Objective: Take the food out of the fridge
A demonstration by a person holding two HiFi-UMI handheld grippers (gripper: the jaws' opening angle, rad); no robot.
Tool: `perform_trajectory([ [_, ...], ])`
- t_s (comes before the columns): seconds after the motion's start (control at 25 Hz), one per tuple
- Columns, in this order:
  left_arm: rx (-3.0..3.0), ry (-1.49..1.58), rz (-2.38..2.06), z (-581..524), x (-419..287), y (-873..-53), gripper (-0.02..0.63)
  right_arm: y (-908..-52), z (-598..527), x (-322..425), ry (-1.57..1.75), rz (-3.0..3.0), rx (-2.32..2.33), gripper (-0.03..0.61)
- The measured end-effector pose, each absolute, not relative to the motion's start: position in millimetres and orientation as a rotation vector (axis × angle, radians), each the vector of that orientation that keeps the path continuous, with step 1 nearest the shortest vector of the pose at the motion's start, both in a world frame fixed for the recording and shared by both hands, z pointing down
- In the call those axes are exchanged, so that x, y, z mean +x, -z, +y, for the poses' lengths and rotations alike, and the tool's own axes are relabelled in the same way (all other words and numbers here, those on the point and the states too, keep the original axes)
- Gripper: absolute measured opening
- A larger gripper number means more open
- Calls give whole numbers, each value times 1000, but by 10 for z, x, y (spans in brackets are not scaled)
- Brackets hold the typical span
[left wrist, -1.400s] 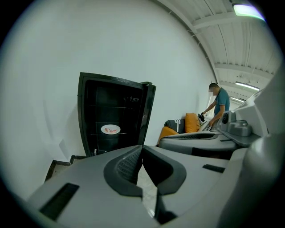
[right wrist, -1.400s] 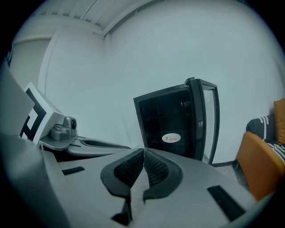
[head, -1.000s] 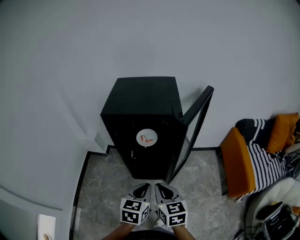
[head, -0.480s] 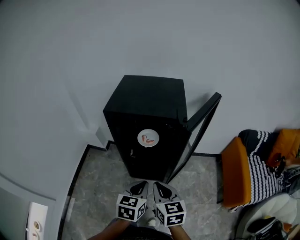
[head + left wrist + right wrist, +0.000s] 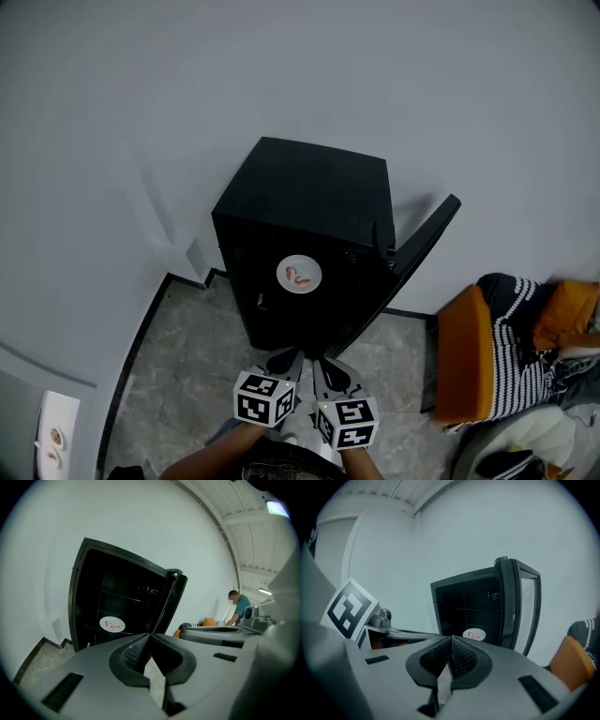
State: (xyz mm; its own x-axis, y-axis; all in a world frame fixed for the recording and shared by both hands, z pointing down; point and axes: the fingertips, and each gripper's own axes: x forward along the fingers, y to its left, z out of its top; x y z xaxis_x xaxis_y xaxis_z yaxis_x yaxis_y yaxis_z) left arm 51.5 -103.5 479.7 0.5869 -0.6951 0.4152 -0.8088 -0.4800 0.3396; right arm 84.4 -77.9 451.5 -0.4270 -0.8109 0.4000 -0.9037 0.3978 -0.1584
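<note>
In the head view, you are holding the left gripper (image 5: 285, 359) and the right gripper (image 5: 324, 366) side by side, just above the near edge of the picture, both pointing toward the small black fridge (image 5: 300, 202). The fridge is standing against the pale wall on grey stone-patterned floor tiles (image 5: 187, 375), and its glass-fronted door (image 5: 424, 248) is hanging open to the right. Inside, a round white plate with reddish food (image 5: 298, 275) is sitting on a shelf, well apart from both grippers. An orange chair cushion (image 5: 457, 361) is lying off to the right.

In the left gripper view, the jaws are pressing fully together with nothing between them. The plate of food (image 5: 112, 624) is showing beyond them, to the left, on a lower shelf of the open fridge. A person in a teal top (image 5: 238, 607) is bending over at the far right.

In the right gripper view, the ribbed pads are meeting tip to tip and are gripping nothing. The plate (image 5: 474, 634) is sitting just above the jaw tips in the picture, far inside the fridge.
</note>
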Motion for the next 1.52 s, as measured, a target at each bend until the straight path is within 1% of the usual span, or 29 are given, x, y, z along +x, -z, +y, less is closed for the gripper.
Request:
perform_trajectory([
  [0.6, 2103, 203, -982, -2003, 391, -5143, 15, -4682, -1542, 766, -503, -2320, 1497, 21],
  [0.96, 2013, 388, -834, -2453, 411, -5512, 17, -4840, -1861, 766, -494, -2282, 1471, 21],
  [1.36, 1758, 540, -851, -2930, 231, -6164, 18, -4968, -2201, 735, -483, -2277, 1437, 21],
  [1.44, 1741, 536, -857, -3009, 205, -6254, 28, -5001, -2255, 728, -483, -2276, 1432, 21],
  [1.52, 1724, 524, -849, -3055, 206, -6342, 77, -5049, -2296, 718, -492, -2270, 1428, 21],
])
